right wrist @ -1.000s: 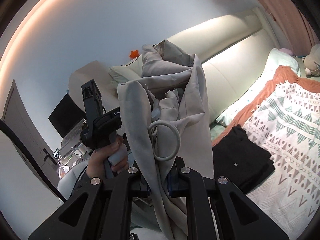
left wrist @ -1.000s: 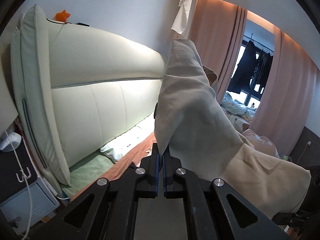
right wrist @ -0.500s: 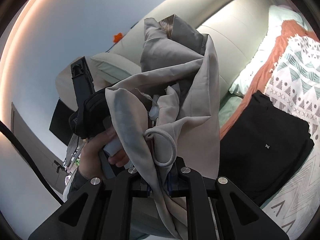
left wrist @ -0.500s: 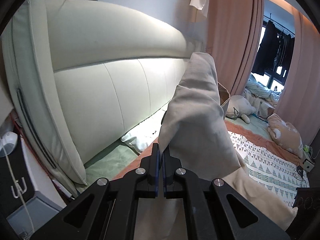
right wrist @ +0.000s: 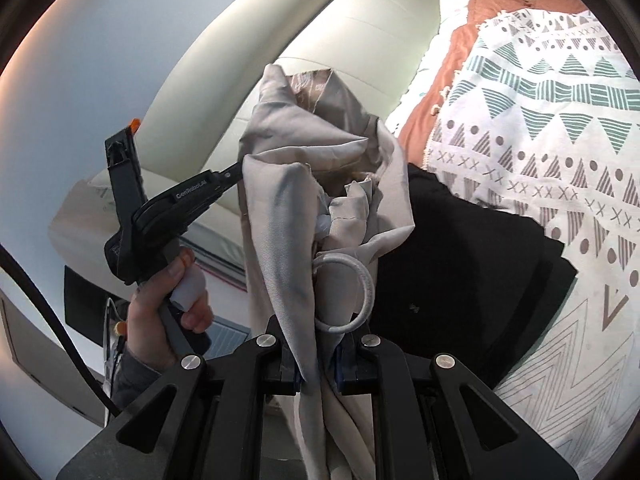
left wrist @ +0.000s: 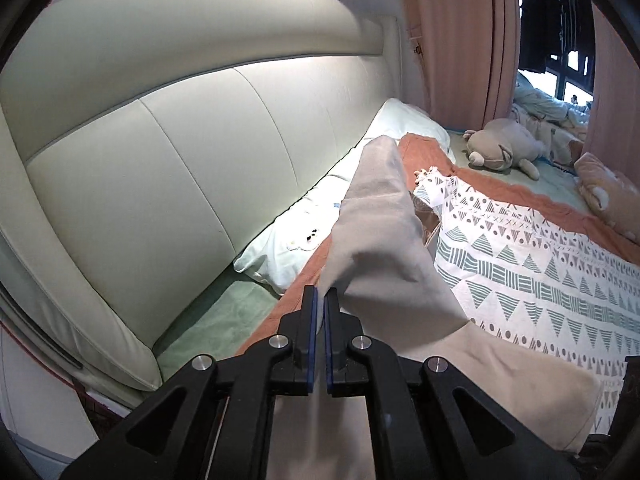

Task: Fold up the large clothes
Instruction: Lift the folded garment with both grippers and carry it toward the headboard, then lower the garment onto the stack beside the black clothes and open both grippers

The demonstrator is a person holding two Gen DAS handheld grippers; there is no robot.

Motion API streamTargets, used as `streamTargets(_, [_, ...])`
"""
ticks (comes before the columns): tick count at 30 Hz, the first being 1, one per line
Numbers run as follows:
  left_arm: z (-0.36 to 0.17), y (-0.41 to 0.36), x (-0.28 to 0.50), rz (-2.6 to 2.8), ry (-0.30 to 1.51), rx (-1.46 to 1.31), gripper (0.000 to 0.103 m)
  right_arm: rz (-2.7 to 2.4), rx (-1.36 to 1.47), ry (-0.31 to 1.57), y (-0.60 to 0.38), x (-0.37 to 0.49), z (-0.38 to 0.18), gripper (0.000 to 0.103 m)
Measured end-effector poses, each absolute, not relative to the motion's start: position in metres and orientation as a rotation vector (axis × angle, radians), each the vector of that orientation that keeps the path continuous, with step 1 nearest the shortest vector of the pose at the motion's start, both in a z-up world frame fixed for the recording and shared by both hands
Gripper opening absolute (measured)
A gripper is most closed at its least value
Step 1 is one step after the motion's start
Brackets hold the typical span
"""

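A large beige garment [left wrist: 384, 240] hangs between both grippers above the bed. In the left wrist view my left gripper [left wrist: 320, 320] is shut on one edge of it; the cloth stands up to the right of the fingers and drapes down under them. In the right wrist view my right gripper [right wrist: 316, 364] is shut on a bunched part of the beige garment [right wrist: 280, 208], beside a white cord loop [right wrist: 352, 292]. The left gripper [right wrist: 236, 168] shows there too, held by a hand [right wrist: 168, 312], its tip against the cloth's left side.
Under the garment lies a folded black garment [right wrist: 460, 272] on a white blanket with a triangle pattern [left wrist: 540, 264]. A cream padded headboard [left wrist: 160, 168] runs along the left, with a pale pillow [left wrist: 296, 240] at its foot. Plush toys [left wrist: 500, 148] and pink curtains [left wrist: 460, 32] lie beyond.
Both grippers have come down toward the bed with the beige garment still held. More of the bed and the black garment has come into view, and the right view has rolled.
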State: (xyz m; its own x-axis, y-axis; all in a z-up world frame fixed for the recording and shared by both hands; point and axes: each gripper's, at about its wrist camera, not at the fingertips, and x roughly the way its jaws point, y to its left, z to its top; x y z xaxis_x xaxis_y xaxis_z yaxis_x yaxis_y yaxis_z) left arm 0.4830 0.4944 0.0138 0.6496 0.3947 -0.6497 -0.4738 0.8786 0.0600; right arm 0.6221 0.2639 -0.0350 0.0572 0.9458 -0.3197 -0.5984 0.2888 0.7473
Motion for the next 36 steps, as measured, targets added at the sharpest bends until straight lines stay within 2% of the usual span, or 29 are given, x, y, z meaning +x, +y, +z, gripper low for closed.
streamTargets(8, [0.005, 0.507, 0.446, 0.561, 0.724, -0.234, 0.005, 1.082, 0.569, 1.064, 0.264, 0.685, -0.124, 0.008])
streamTargets(11, [-0.003, 0.505, 0.42, 0.581, 0.725, -0.273, 0.006, 1.083, 0.601, 1.098, 0.276, 0.67, -0.145, 0.012])
streamTargets(12, [-0.006, 0.503, 0.412, 0.592, 0.721, -0.279, 0.011, 1.088, 0.596, 1.102, 0.271, 0.667, -0.146, 0.015])
streamTargets(14, [-0.012, 0.498, 0.398, 0.597, 0.716, -0.284, 0.043, 1.068, 0.549, 1.119, 0.267, 0.65, -0.145, 0.024])
streamTargets(15, [-0.015, 0.496, 0.392, 0.595, 0.708, -0.298, 0.094, 1.058, 0.525, 1.126, 0.268, 0.649, -0.142, 0.037])
streamTargets(16, [-0.015, 0.493, 0.387, 0.585, 0.688, -0.307, 0.103, 1.06, 0.509, 1.126, 0.267, 0.647, -0.139, 0.053])
streamTargets(18, [-0.014, 0.485, 0.37, 0.581, 0.664, -0.316, 0.103, 1.078, 0.499, 1.113, 0.272, 0.637, -0.134, 0.066])
streamTargets(29, [-0.024, 0.46, 0.28, 0.692, 0.611, -0.388, 0.103, 1.092, 0.498, 1.103, 0.246, 0.613, -0.122, 0.066])
streamTargets(36, [-0.063, 0.45, 0.25, 0.708, 0.632, -0.442, 0.103, 1.105, 0.459, 1.094, 0.244, 0.602, -0.129, 0.065])
